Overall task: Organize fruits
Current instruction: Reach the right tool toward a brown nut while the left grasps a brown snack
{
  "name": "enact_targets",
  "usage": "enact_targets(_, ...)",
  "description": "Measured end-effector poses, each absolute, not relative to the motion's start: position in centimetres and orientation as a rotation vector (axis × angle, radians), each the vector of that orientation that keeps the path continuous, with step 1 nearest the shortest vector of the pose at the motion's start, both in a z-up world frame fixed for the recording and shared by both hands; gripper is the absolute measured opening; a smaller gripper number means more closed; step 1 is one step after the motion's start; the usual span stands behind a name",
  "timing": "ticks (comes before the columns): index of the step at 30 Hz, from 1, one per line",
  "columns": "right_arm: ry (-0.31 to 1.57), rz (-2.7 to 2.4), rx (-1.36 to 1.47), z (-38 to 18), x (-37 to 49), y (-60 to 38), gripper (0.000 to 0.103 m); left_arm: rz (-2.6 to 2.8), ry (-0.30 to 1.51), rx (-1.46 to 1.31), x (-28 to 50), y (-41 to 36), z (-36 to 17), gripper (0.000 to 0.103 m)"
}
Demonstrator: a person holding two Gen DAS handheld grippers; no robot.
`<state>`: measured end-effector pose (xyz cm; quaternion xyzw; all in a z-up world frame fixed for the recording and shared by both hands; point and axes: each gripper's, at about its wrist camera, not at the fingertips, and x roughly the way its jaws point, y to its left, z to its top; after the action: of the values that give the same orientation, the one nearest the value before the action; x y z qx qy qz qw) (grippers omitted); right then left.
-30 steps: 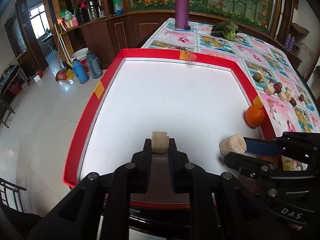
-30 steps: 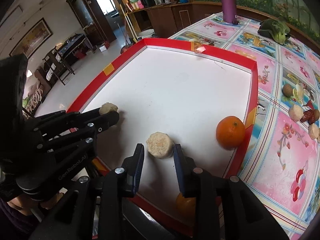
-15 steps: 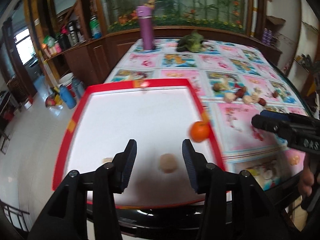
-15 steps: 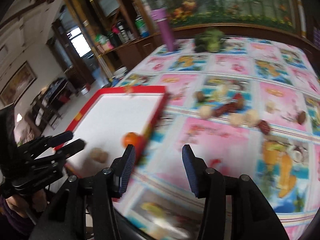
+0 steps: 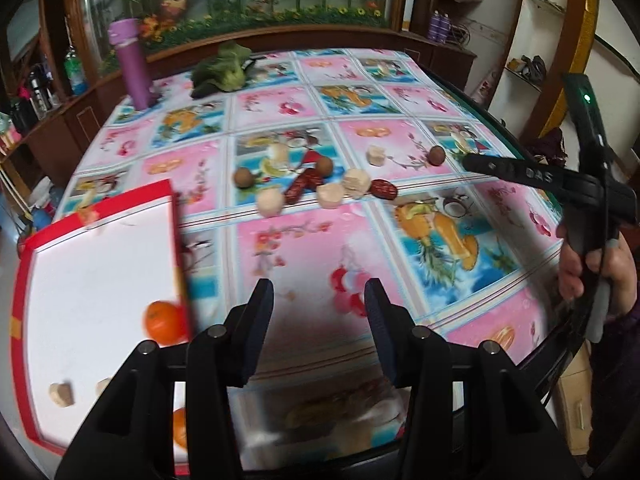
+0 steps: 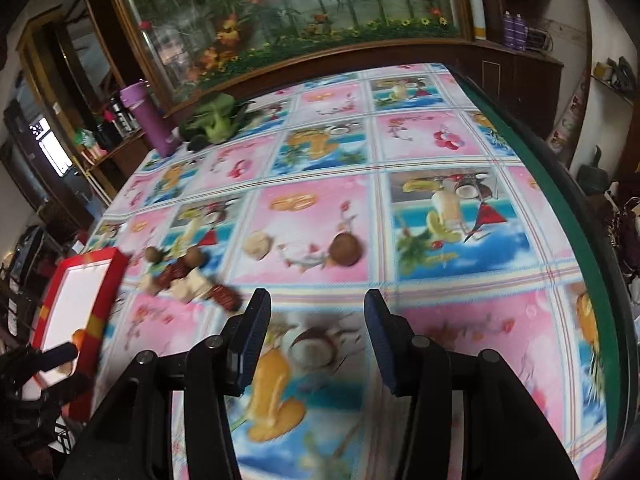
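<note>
Both grippers have swung right, off the red-rimmed tray (image 5: pixel 100 200) toward the loose fruit. Left gripper (image 5: pixel 319 304) and right gripper (image 6: pixel 317 312) hover above the bench (image 5: pixel 400 92), jaws spread and empty. An orange (image 5: pixel 164 320) and two pale peeled pieces (image 5: pixel 61 394) lie in the tray; longans, dates and more pale pieces (image 5: pixel 331 195) cluster mid-bench.

This is a lived-in home, most likely a dining or living room. A large table wears a glossy pink-and-blue oilcloth printed with fruit and drinks (image 5: pixel 400 240). Behind it runs a dark wooden sideboard (image 6: pixel 500 68) carrying a long glass aquarium full of green plants and orange flowers (image 6: pixel 300 4) (no fish can be made out). A tall purple thermos flask (image 5: pixel 132 64) stands on the table, bottles crowd a side counter (image 5: pixel 48 80), and open wall shelves (image 5: pixel 532 68) hold household odds and ends.
</note>
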<state>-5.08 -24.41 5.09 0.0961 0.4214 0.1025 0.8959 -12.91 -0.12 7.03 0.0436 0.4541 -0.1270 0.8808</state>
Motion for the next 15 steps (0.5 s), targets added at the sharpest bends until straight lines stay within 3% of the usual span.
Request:
enact_targets(7, 0.911, 0.171, 0.187, 3.7, -0.9, -24.8, 0.048, -0.305, 1.024, 0.061, -9.9, -3.7, 5.5, 0.049)
enact_targets(11, 0.916, 0.19, 0.18, 2.9, 0.1, -24.7, 0.034, -0.327, 1.066, 0.026, -8.7, -5.4, 4.6, 0.048)
enact_targets(15, 0.908, 0.211, 0.163, 2.3, 0.2, -24.4, 0.028, -0.325, 1.094, -0.001, -7.1, -7.2, 3.8, 0.04)
